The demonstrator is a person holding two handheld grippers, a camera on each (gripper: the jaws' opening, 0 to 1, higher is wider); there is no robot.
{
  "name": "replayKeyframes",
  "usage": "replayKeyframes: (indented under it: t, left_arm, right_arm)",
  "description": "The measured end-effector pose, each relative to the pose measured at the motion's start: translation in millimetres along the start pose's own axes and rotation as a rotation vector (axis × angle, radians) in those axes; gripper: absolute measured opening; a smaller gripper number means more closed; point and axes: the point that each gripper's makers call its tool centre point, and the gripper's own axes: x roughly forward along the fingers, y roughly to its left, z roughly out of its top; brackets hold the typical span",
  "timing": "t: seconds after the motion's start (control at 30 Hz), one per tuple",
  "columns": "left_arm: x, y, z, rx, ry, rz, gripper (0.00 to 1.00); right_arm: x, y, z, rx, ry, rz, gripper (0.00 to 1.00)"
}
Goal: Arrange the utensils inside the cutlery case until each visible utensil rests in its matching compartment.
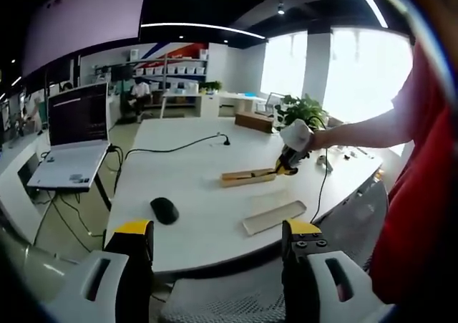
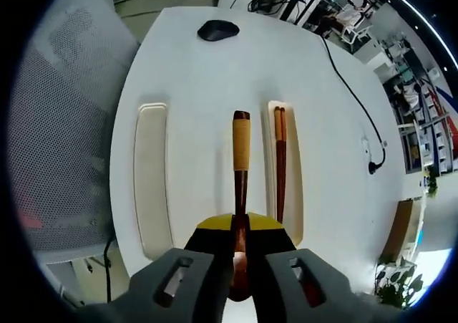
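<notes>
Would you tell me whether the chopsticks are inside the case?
Yes: the chopsticks lie lengthwise within the cream case.

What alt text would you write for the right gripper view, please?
The right tongs hold a wooden-handled utensil above a white table. To its right, chopsticks lie in a long case; a matching lid lies to the left, a black mouse beyond.

Daylight pours from blown-out windows (image 1: 358,72) far ahead and right of the left gripper (image 1: 218,262), with ceiling strip lights (image 1: 204,27) above. The white desk (image 2: 193,87) is evenly bright with soft shadows. Fisheye bending and blur grow toward the edges.
</notes>
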Motion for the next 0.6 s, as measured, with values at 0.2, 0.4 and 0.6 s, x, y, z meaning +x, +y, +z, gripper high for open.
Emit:
replayKeyframes:
  t: [0.2,0.4,0.6]
  left_arm:
    - [3,-1.5,4.0,0.012,0.001,-0.01,0.75]
    - [5,-1.3,4.9,0.016,0.005,-0.013,0.75]
    - [5,-1.1,1.5,0.014,0.016,-0.01,0.75]
  right_arm:
    - [-4,-7,2.2,-0.004,-0.015,-0.011,0.01]
    - [-5,-11,2.4,-0.023,-0.01,-0.016,0.01]
    - [-3,-15,7.5,-0.006,-0.031,0.0,0.01]
